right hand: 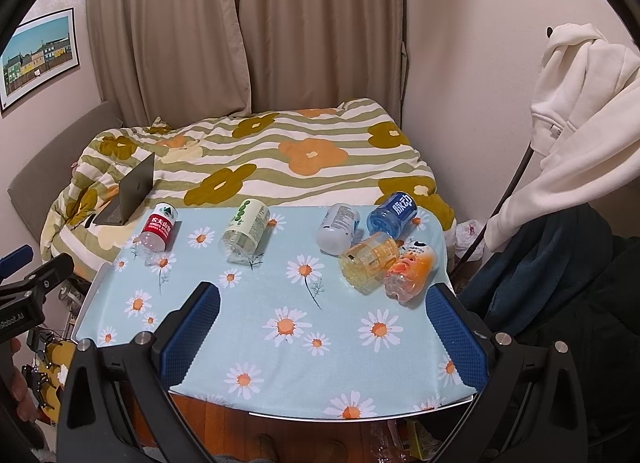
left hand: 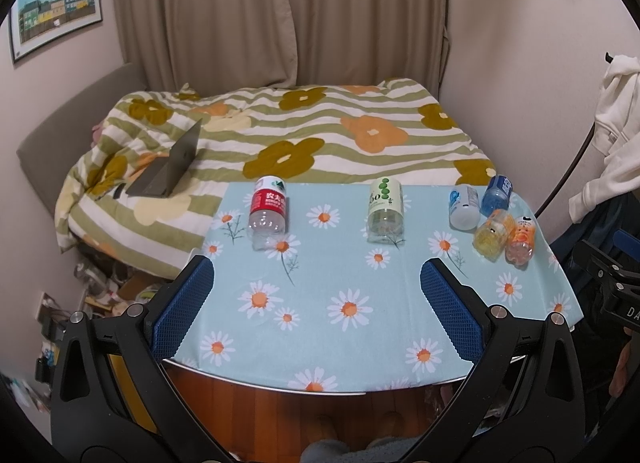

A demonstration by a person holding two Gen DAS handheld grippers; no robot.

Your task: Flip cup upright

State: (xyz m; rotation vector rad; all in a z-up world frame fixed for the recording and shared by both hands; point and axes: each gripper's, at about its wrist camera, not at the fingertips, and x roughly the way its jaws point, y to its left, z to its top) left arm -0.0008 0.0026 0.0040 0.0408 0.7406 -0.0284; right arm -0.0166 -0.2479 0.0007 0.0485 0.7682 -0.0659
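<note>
**Six fallen bottles, no cup in sight, both grippers empty**

On the daisy-print tablecloth (left hand: 340,275) lie six plastic bottles, all on their sides; nothing that is plainly a cup shows, so the bottles look to be what must be stood up. Farthest left is the red-label bottle (left hand: 269,212), clear and seemingly empty, well apart from the green-dotted bottle (left hand: 385,209) near the middle. At the right, a cluster: a white bottle (right hand: 337,226) and a blue bottle (right hand: 392,213) behind, a yellow bottle (right hand: 370,263) touching an orange bottle (right hand: 410,271) in front.

The left gripper (left hand: 316,303) hovers over the near edge, fingers spread wide, holding nothing. The right gripper (right hand: 326,325) is likewise wide open and empty, nearest the cluster.

By judgement, these are light, thin-walled and smooth, so they would roll readily and dent under a hard squeeze. A grasp across the labelled mid-body, where the wall is stiffer, seems safest. The crowded right-hand pair may knock each other when one is lifted.
</note>
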